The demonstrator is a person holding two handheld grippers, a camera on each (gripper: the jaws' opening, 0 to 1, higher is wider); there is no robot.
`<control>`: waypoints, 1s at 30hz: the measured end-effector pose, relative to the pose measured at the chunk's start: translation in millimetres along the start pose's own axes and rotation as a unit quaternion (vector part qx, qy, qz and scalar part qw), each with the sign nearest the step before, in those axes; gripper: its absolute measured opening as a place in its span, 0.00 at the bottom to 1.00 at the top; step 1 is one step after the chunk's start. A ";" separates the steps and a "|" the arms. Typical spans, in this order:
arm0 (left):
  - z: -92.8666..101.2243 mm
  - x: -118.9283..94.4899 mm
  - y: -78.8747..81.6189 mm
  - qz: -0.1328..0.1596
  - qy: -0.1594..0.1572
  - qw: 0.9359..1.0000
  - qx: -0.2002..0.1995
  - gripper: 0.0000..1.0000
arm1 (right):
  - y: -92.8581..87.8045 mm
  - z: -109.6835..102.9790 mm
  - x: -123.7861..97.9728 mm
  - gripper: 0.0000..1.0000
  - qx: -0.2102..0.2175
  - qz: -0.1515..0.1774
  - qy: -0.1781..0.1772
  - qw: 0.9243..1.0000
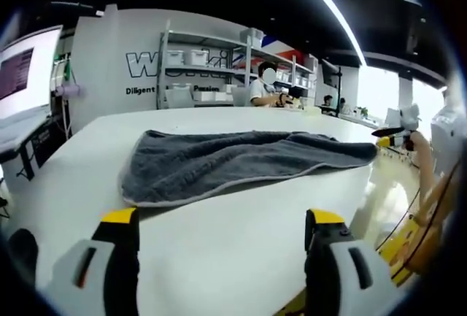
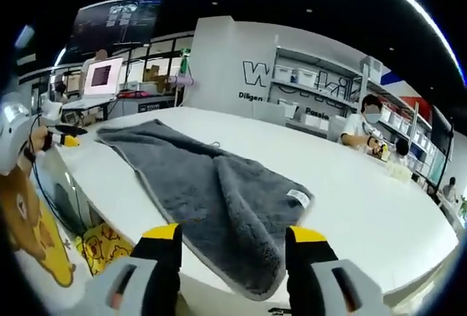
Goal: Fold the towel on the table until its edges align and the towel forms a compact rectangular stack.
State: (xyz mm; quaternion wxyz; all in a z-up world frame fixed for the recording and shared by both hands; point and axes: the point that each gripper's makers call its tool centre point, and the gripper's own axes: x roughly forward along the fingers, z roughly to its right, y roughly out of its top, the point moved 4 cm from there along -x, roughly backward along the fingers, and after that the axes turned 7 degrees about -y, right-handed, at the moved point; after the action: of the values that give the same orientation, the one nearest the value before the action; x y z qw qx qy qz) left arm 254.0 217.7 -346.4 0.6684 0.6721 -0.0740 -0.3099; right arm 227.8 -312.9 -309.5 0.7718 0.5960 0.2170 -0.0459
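Note:
A dark grey towel [image 1: 241, 163] lies folded lengthwise across the white table [image 1: 219, 250], its pale hem toward me. My left gripper [image 1: 222, 225] is open, hovering short of the towel's near edge, nothing between its yellow-tipped jaws. In the right gripper view the same towel [image 2: 211, 192] runs away to the left, with a white label [image 2: 298, 198] near its close end, which droops over the table edge. My right gripper [image 2: 230, 239] is open just above that close end. The other gripper [image 2: 62, 139] shows at far left, past the towel's far end.
Shelving with white bins [image 1: 197, 75] and a seated person [image 1: 263, 90] stand behind the table. A monitor [image 1: 25, 75] sits at left. Yellow cartoon-print fabric [image 2: 29, 236] hangs at the left, beside the table's near edge. The table's white top [image 2: 365, 199] stretches right of the towel.

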 end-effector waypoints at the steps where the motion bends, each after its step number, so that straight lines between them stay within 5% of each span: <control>1: 0.4 0.7 -0.1 0.000 -0.001 1.000 -0.001 0.99 | 1.6 1.3 1.1 0.66 0.001 0.000 0.005 1.000; 19: -0.2 3.5 -2.5 -0.002 0.001 1.000 -0.004 0.99 | 36.1 66.1 42.3 0.94 -0.015 -0.026 0.070 0.997; 30: -3.5 -1.8 -2.0 -0.006 0.005 1.000 -0.001 0.99 | 34.8 65.0 59.4 0.99 -0.030 -0.054 0.117 0.991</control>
State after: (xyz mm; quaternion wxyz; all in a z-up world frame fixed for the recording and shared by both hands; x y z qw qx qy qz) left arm 253.7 221.8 -348.0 0.6678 0.6734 -0.0661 -0.3102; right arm 311.1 -352.9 -288.6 0.7550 0.5610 0.3393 -0.0108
